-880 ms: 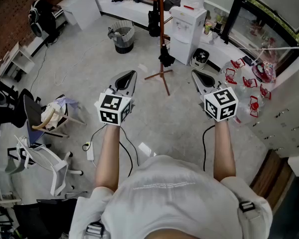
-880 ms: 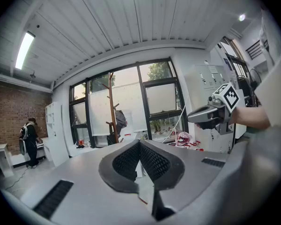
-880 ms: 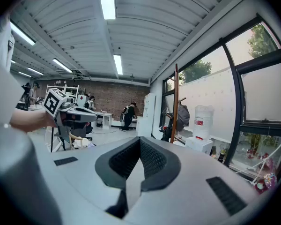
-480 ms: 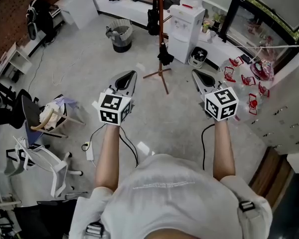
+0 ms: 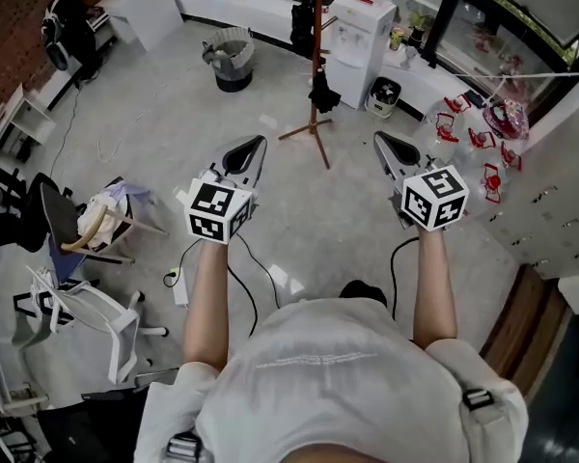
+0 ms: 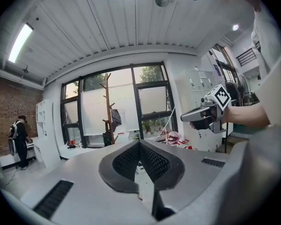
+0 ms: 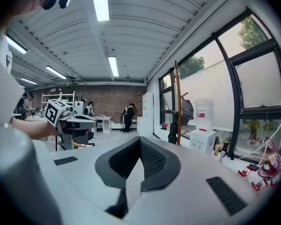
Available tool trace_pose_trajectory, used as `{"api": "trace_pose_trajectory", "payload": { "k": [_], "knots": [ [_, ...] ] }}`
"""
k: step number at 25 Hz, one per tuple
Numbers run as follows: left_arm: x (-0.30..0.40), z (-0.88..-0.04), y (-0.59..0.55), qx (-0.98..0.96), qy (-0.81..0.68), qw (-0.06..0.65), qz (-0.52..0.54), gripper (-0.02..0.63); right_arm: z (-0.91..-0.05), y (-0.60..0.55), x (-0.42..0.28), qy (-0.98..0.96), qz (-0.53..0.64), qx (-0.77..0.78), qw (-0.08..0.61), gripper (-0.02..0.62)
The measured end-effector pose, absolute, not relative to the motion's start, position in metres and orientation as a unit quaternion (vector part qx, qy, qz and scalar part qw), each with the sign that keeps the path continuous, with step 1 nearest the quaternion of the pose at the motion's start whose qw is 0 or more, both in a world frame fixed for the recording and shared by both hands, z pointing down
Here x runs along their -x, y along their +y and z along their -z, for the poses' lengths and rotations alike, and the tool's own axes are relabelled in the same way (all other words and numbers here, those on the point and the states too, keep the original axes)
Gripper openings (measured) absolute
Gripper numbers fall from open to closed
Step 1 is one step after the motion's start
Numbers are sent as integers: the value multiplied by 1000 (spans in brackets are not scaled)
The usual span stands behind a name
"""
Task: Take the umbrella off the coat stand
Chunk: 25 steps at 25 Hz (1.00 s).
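both your left gripper (image 5: pixel 252 147) and your right gripper (image 5: pixel 383 143) have jaws together, holding nothing. the umbrella (image 5: pixel 321 92), seemingly the small dark bundle hanging low on the coat stand (image 5: pixel 315 123), is well ahead of you. expect it to be light, with soft, slippery fabric; grip its stiff handle or shaft instead.

The coat stand (image 5: pixel 316 66) was cut off by the head view's top edge; the dark hanging items (image 5: pixel 323 93) were too small to be identified.
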<state>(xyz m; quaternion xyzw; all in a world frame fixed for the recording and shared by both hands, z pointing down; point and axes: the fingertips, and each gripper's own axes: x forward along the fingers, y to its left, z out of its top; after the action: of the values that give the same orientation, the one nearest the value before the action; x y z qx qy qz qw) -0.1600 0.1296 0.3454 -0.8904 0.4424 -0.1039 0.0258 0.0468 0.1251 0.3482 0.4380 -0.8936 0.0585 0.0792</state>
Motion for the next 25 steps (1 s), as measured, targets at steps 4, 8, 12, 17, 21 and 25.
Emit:
{"api": "trace_pose_trajectory", "payload": {
  "k": [4,8,12,17,21,25],
  "knots": [
    [176,-351,139,896,436,1,90,14,-356,140,-32,-889,-63,-447,79,23],
    [182,-348,144,896,434,20,94,14,-350,145,-27,-891,-97,-441,52,25],
    [189,-349,140,890,445,22,100,14,-345,143,-22,-892,-78,-442,62,25],
    [200,-348,134,887,451,15,95,14,-343,137,-19,-892,-76,-442,58,23],
    [199,-350,119,884,456,17,97,14,-344,120,-21,-891,-74,-443,60,24],
    [191,-355,91,882,461,13,98,14,-350,92,-31,-891,-74,-444,63,24]
  ]
}}
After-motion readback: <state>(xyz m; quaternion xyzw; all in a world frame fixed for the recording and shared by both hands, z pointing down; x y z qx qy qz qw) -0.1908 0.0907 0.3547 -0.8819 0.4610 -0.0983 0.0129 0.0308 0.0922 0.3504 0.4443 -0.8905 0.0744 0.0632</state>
